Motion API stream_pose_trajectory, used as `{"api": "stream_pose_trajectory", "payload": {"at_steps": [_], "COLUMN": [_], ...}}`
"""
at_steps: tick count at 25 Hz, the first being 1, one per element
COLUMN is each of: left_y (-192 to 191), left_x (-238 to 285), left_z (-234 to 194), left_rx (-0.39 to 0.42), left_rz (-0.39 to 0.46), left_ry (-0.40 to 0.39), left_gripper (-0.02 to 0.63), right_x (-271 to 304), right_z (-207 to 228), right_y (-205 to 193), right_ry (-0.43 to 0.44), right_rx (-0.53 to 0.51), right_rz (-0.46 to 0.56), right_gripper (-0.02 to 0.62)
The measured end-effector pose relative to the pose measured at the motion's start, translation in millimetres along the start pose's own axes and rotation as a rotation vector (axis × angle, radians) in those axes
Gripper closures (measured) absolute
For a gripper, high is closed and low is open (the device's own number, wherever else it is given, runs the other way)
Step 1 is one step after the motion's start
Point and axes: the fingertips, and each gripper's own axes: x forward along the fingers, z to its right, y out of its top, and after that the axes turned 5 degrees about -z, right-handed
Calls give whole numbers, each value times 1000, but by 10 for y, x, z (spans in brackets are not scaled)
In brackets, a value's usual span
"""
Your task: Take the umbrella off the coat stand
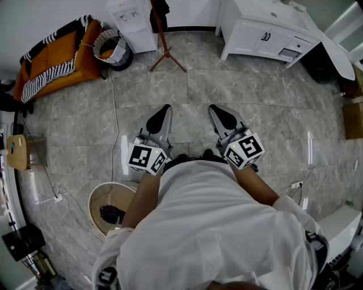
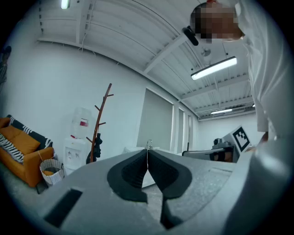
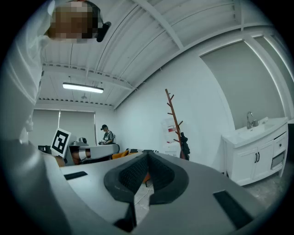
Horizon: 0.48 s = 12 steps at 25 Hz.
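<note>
Standing on a grey tiled floor point(image 1: 244, 85). Held out level at mid-frame of the head view, the left claw point(image 1: 164, 110): shut, pads pressed flat together with nothing between. Just beside it, to the right in the frame, the right claw point(image 1: 217, 110): likewise closed and empty (same tight seam of ribbed pads in its own view).

Well apart from both, at the top centre of the head view, a reddish-brown stand point(image 1: 163, 39) on splayed feet. Hanging on it, up by the top edge of the frame, a dark umbrella point(image 1: 161, 7), folded. Showing also in the left gripper view, left of centre, as a dark bundle partway up the pole beneath the lower pegs. In the right gripper view, right of centre, at the same place on the pole.

Just left of the stand in the head view, a white dispenser point(image 1: 133, 20). Further left, a basket point(image 1: 110, 46) and an orange sofa point(image 1: 57, 59). At the upper right, a white cabinet point(image 1: 264, 31).
</note>
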Motion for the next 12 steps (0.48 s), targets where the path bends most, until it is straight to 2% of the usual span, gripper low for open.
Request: {"api": "stream_pose_trajectory", "payload": {"at_steps": [5, 12], "left_y": [68, 174], "left_x": [-123, -156], "left_z": [-312, -730], "left_rx": [-33, -88], "left_rz": [-3, 27], "left_ry": [-3, -81], "left_gripper": [589, 589], "right_x": [279, 619], "right_z": [-102, -10], "right_y": [116, 263], "right_ry": [-6, 7], "right_rx": [-29, -91], "right_rz": [8, -29], "right_gripper": [580, 580]}}
